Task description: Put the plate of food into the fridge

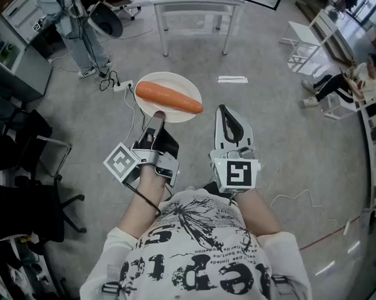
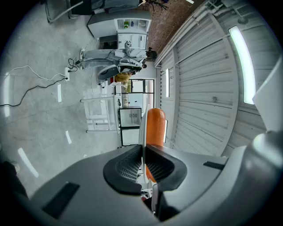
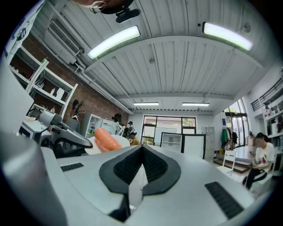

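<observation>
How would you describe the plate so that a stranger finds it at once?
Look over the grey floor in front of the person. The left gripper holds a round white plate by its rim; it alone carries a long orange piece of food.

Round white plate (image 1: 172, 80) held aloft and level, pinched at its near rim, bearing one smooth orange carrot (image 1: 169, 98) lying across it.

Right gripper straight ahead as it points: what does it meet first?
Nothing near; the way looks free. The plate sits left of the right gripper; far ahead stands a glass-door cabinet, distance unclear.
</observation>
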Tool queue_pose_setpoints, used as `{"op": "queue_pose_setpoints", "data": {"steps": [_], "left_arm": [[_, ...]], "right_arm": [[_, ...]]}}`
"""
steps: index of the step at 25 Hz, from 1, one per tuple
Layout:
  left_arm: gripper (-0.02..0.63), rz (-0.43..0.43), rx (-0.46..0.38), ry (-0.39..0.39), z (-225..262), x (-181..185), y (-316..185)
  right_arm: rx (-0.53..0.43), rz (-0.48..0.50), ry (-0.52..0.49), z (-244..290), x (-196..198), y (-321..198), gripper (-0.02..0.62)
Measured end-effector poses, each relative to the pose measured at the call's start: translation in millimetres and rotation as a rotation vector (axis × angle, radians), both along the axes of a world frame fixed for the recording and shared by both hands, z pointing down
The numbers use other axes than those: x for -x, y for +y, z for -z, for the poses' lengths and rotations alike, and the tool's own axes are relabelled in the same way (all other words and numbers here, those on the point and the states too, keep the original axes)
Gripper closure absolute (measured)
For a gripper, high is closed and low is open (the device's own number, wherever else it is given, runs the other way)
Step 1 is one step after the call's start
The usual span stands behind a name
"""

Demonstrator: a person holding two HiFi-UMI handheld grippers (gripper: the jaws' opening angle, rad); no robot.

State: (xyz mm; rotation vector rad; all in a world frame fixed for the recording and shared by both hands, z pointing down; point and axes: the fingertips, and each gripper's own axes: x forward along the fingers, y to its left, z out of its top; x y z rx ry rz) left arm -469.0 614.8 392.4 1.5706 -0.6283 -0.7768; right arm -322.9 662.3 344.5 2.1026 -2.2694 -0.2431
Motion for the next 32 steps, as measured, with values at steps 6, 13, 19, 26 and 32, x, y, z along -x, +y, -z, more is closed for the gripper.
{"op": "queue_pose_setpoints", "data": {"steps": [6,13,19,26,32], "left_arm": [[0.580,-0.001,0.015,0.012,-1.6,1.0,0.0],[0.578,-0.012,0.017,0.022,-0.7,-0.6,0.3],[0.578,-0.022,0.021,0.029,-2.3,-1.0,0.6],[0.578,-0.029,0.038,0.033,-6.2,-5.0,1.2],[0.578,-0.024,0.036,0.024,-8.5,-7.2,0.0]], "right_arm": [[-0.049,0.011,0.012,9.2,5.0,0.4,0.594],[-0.031,0.010,-0.004,4.8,3.9,-1.3,0.594],[0.019,-0.023,-0.042,-7.0,-3.3,0.8,0.594],[0.047,-0.033,-0.060,-14.7,-9.7,3.0,0.594],[0.086,-0.035,-0.048,-25.4,-12.3,-1.1,0.594]]}}
